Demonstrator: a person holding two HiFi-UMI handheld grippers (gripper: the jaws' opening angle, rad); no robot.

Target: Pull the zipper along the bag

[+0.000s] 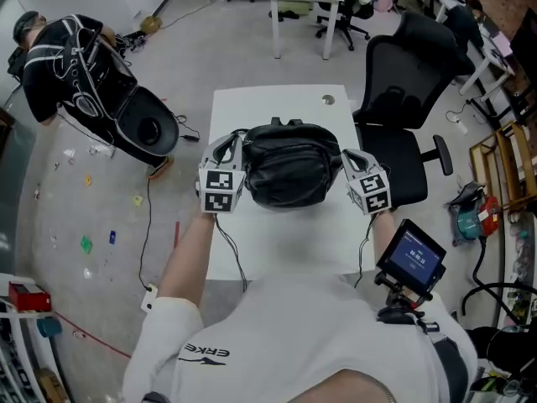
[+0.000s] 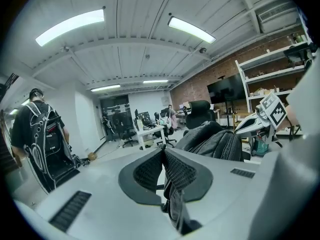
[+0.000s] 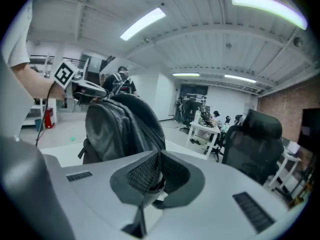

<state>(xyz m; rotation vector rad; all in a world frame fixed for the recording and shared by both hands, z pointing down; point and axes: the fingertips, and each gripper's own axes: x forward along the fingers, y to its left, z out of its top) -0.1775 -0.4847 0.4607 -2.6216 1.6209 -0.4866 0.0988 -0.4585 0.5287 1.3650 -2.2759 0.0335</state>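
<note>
A black bag (image 1: 289, 164) lies on the white table (image 1: 252, 107), with a gripper at each of its ends. My left gripper (image 1: 238, 143) is at the bag's left end, shut on a fold of black bag fabric (image 2: 177, 209) that hangs between its pads. At the bag's right end my right gripper (image 1: 346, 157) is shut on a thin black pull tab (image 3: 142, 215). The left gripper view shows the bag (image 2: 215, 139) beyond the closed jaws (image 2: 164, 151). In the right gripper view the bag (image 3: 120, 129) rises just left of the closed jaws (image 3: 158, 156). The zipper line itself is not clear.
A black office chair (image 1: 403, 99) stands against the table's right side. A person with a backpack (image 1: 67, 65) stands on the floor at the far left. A small screen device (image 1: 411, 257) sits by my right arm. Desks and chairs fill the back of the room.
</note>
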